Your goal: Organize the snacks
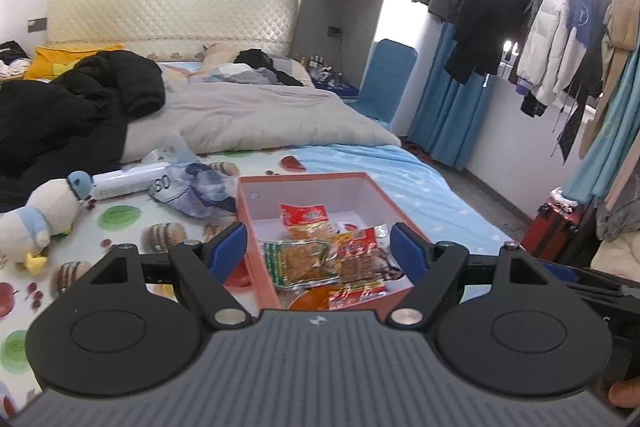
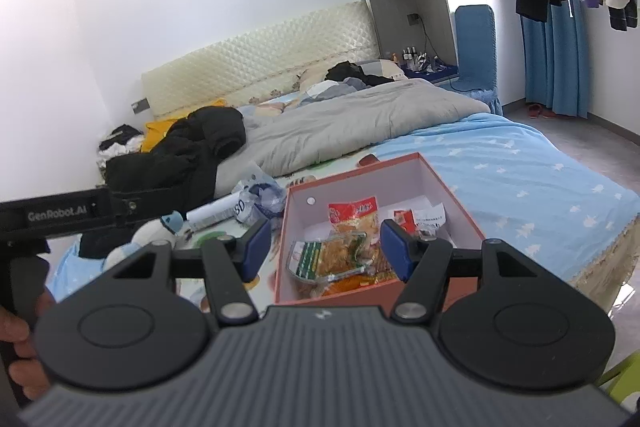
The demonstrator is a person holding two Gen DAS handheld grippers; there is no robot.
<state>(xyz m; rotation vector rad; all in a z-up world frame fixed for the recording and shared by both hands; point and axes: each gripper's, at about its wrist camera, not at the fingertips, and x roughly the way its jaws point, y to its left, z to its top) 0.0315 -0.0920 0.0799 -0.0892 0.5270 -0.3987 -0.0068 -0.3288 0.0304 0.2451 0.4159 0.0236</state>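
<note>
An orange box (image 1: 245,227) with a white inside lies open on the bed and holds several snack packets (image 1: 312,259). It also shows in the right wrist view (image 2: 448,183), with the packets (image 2: 340,251) piled at its near end. My left gripper (image 1: 318,251) is open and empty above the box's near end. My right gripper (image 2: 324,253) is open and empty, also above the near end. The left gripper's body (image 2: 60,215) shows at the left of the right wrist view.
The box sits on a fruit-print mat (image 1: 120,219) on the bed. A plush duck (image 1: 36,219), a white tube (image 1: 128,181) and a crumpled bag (image 1: 192,191) lie left of it. A black jacket (image 1: 72,107) and grey quilt (image 1: 260,115) lie behind.
</note>
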